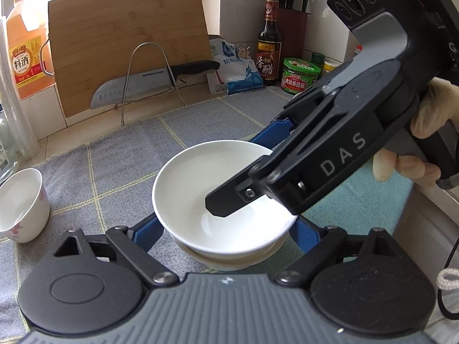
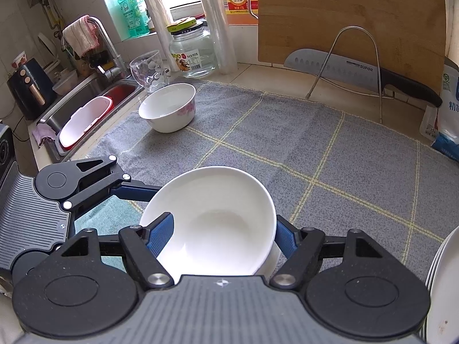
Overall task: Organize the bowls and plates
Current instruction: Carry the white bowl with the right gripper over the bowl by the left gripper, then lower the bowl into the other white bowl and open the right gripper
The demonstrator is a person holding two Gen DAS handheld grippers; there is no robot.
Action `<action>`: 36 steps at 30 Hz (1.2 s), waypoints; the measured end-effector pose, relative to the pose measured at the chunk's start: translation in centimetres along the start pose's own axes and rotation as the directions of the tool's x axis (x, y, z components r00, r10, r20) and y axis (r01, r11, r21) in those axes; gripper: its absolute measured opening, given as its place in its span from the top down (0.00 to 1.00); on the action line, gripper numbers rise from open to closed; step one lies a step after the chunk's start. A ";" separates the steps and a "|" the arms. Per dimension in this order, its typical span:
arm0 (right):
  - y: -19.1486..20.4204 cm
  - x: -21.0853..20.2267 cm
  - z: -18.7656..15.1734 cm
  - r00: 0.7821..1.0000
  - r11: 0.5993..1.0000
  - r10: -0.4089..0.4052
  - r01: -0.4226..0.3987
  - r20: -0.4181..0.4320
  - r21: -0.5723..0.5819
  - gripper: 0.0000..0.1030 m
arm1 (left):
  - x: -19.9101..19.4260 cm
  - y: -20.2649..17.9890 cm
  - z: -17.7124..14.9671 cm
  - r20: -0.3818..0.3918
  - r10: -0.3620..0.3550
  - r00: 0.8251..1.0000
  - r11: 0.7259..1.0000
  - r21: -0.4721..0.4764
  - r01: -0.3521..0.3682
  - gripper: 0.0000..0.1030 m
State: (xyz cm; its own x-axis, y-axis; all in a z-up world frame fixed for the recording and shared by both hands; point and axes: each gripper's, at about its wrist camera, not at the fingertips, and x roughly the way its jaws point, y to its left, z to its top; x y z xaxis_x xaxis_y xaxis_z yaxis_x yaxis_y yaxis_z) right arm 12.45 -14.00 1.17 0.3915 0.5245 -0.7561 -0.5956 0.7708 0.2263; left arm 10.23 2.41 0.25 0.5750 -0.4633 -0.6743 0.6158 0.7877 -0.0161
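left wrist view, centre: a plain white bowl (image 1: 226,200) sits tilted on a second white dish (image 1: 229,261) that shows only as a rim beneath it, both over the grey checked cloth (image 1: 120,166). the right gripper (image 1: 229,197) enters from the upper right, held by a gloved hand (image 1: 430,126); one black finger lies inside the bowl and the blue-padded one runs along the outer wall, so the rim is pinched between them. the left gripper (image 1: 226,229) stands wide, its blue fingers to either side of the stacked pair; contact with the lower dish cannot be judged, as the bowl hides the fingertips. a flowered bowl (image 1: 21,205) rests at the left edge. right wrist view, lower centre: the same white bowl (image 2: 215,223) fills the space between the blue pads, gripped at its rim, with the left gripper (image 2: 132,192) reaching in from the left. the flowered bowl (image 2: 169,106) stands at upper left near the sink (image 2: 86,97); stacked plates (image 2: 441,286) appear at the right edge. a cutting board (image 2: 350,14) and knife (image 2: 358,71) lean at the back.
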 end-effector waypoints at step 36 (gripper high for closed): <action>0.6 0.6 -0.4 1.000 0.999 -0.025 0.025 0.004 -0.031 0.01 | 0.7 0.4 -0.4 -0.021 -0.020 1.000 1.000 0.009 0.020 0.08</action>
State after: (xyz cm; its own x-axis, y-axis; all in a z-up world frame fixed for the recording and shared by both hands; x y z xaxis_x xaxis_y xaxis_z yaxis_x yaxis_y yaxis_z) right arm 12.03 -13.34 0.56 0.4093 0.5064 -0.7590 -0.6066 0.7724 0.1882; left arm 10.63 2.58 -0.52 0.5511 -0.4698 -0.6896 0.6321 0.7746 -0.0226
